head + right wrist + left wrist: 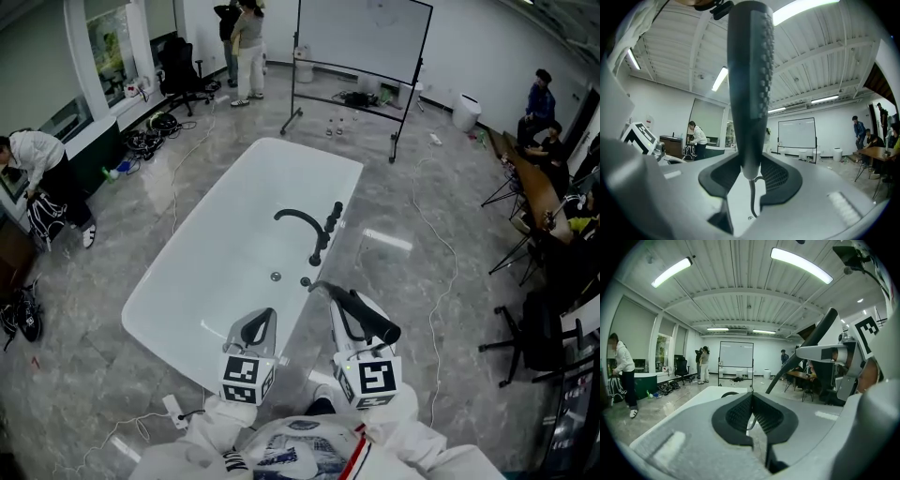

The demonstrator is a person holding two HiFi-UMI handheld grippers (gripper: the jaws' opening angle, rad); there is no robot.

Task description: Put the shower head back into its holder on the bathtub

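I am holding the shower head [361, 314] in the right gripper [347, 305], whose jaws are clamped on its dark handle. In the right gripper view the shower head [747, 84] is standing upright between the pads, and its thin hose [751, 201] is hanging from the bottom end. Gripping it low on the handle is leaving the upper part free, which I judge should help when seating it.

Taking the black faucet [305, 225] on the rim of the bathtub [216, 253] as my landmark, the shower head is hanging on the near side of the faucet, over the same rim and clear of it. It is not resting in anything yet. The holder is probably among the black fittings just beside the faucet, though I cannot pick it out with certainty.

The left gripper [262, 319] is hovering nearer to me than the faucet, over the tub's near end. Its jaws are together with nothing between them. I am keeping it aside as a spare hand while the right gripper is carrying.
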